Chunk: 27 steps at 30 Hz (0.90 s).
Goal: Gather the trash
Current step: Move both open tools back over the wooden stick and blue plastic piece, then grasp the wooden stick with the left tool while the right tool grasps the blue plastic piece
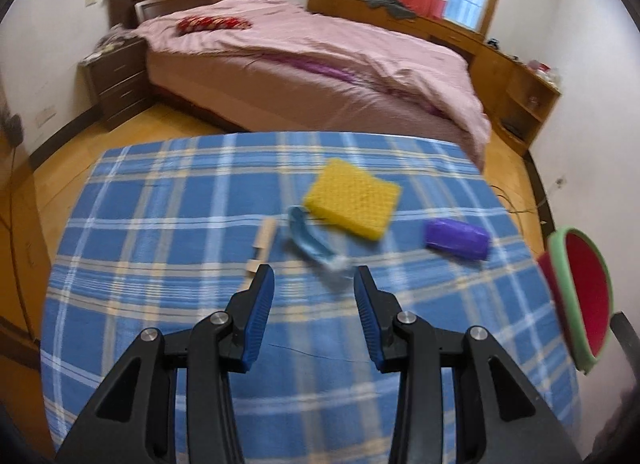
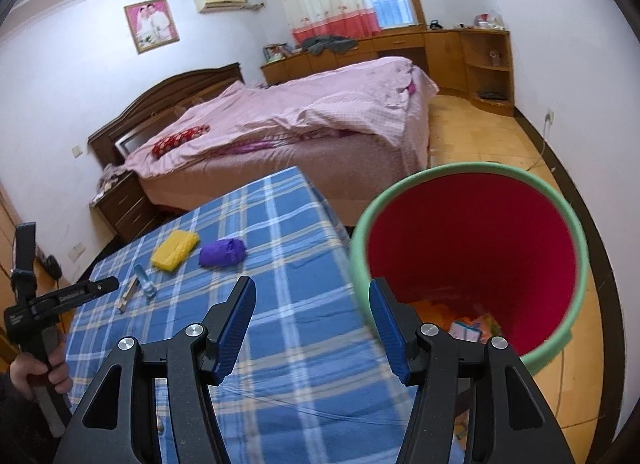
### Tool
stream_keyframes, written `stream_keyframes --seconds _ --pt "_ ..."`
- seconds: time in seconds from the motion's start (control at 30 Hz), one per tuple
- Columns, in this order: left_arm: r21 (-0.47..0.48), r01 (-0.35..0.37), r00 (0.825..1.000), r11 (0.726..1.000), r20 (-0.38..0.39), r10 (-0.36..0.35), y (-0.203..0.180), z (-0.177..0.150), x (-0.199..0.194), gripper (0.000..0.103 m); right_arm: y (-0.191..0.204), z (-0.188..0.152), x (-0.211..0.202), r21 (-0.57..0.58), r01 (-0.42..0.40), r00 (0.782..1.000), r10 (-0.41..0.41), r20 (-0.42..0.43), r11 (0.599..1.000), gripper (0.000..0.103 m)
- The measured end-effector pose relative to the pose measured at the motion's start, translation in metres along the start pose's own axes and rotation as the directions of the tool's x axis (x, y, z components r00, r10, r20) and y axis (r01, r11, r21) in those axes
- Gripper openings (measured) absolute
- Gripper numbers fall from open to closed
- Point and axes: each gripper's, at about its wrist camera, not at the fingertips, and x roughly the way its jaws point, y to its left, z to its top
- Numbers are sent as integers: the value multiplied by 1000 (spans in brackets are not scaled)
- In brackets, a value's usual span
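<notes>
Trash lies on a blue plaid tablecloth (image 1: 160,192): a yellow sponge (image 1: 352,200), a purple wad (image 1: 458,239), a crumpled blue and clear plastic piece (image 1: 312,244) and a wooden clothespin (image 1: 262,242). My left gripper (image 1: 314,272) hovers open just short of the plastic piece, with nothing between its fingers. My right gripper (image 2: 312,284) is open and empty, over the table edge beside a bin (image 2: 472,184) with a green rim and red inside. The right wrist view also shows the sponge (image 2: 175,250), the purple wad (image 2: 222,252), the clothespin (image 2: 127,296) and the left gripper (image 2: 108,285).
The bin holds scraps of paper (image 2: 464,330) at its bottom and stands on the wooden floor at the table's right corner. A hand (image 2: 36,376) holds the left gripper's handle. A bed with pink covers (image 1: 312,52) lies beyond the table, with wooden cabinets (image 2: 440,48) along the wall.
</notes>
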Motion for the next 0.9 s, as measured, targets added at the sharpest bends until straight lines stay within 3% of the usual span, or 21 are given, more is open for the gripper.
stream_keyframes --seconds 0.2,0.5,0.6,0.67,0.9 --pt "-21 -28 999 999 -19 27 24 5 19 41 19 0 19 -29 -14 999 13 -39 999 61" --pt "21 -45 995 999 -91 47 25 2 52 41 42 -1 44 -78 -35 995 28 -93 996 61" --pt "16 -38 996 999 -79 39 26 1 55 29 49 0 48 -94 -46 994 37 -103 995 61" --pt "4 -23 997 1000 -74 23 29 1 55 13 55 1 52 -105 -57 993 45 -111 993 61" --pt "-60 19 999 998 -29 -21 42 -5 37 10 83 4 68 -157 -105 986 82 -146 982 61"
